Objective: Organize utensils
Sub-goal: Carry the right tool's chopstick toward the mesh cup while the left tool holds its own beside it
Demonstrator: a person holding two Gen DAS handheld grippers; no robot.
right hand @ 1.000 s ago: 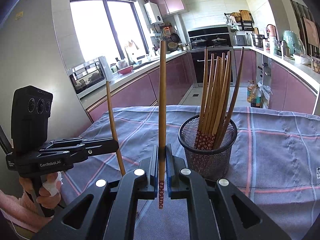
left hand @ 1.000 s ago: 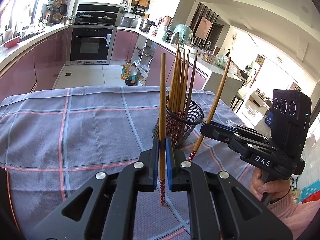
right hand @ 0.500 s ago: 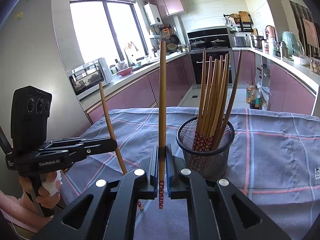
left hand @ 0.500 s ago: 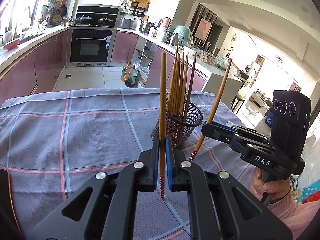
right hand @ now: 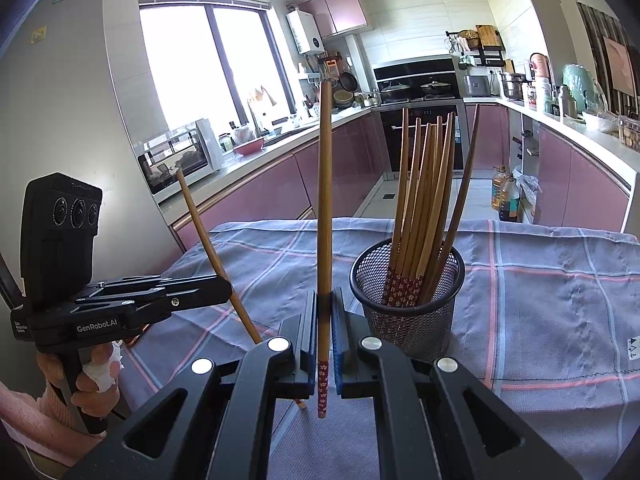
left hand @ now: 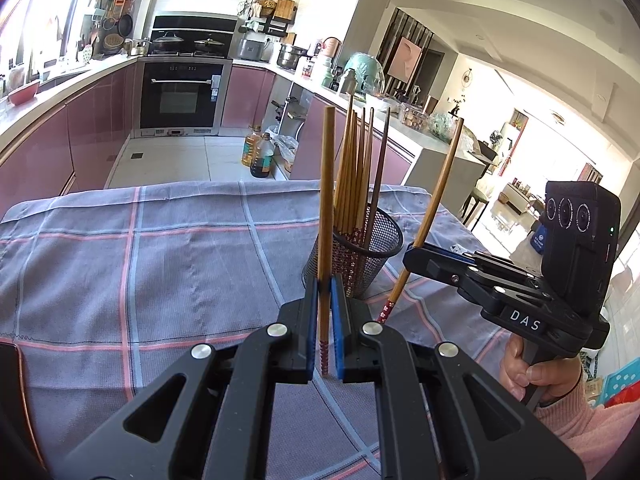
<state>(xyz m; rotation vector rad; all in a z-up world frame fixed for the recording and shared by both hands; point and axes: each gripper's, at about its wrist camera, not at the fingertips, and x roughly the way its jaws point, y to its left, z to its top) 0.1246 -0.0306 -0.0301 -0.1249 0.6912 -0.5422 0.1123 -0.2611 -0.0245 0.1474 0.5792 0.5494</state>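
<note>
Plainly I read DAS on my right gripper (left hand: 412, 258), GenRobot.AI on my left gripper (right hand: 224, 292); each stays clamped on 1 chopstick (left hand: 325, 216), as before.

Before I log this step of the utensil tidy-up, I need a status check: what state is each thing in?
left gripper: shut on a chopstick
left chopstick: held upright, patterned end down
right gripper: shut on a chopstick
right chopstick: held upright, patterned end down
mesh holder: upright on the cloth, open top
chopsticks in holder: standing, leaning, patterned ends down
checked cloth: spread flat on the table
</note>
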